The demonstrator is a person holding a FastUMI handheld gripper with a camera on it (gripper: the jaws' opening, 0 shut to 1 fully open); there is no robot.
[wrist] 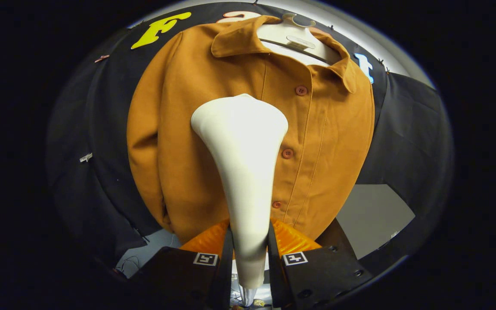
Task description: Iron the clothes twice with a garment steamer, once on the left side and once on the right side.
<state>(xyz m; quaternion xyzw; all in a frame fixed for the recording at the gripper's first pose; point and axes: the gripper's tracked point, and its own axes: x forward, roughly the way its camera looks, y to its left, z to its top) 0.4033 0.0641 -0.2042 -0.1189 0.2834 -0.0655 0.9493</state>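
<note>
Upright between the clenched tongs (250, 254), a white garment steamer (243, 172) is gripped by its handle, its head against the front of an orange shirt (179, 163) on a hanger (293, 36).

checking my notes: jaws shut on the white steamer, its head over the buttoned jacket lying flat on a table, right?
Not lying flat on a table: the gripper view shows the jacket hanging on a hanger. The rest holds: gripper shut on the white steamer, jacket buttoned.

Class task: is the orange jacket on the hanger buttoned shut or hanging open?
Buttoned shut: the jacket has three buttons fastened down its front, beyond the steamer gripped between the fingers.
</note>
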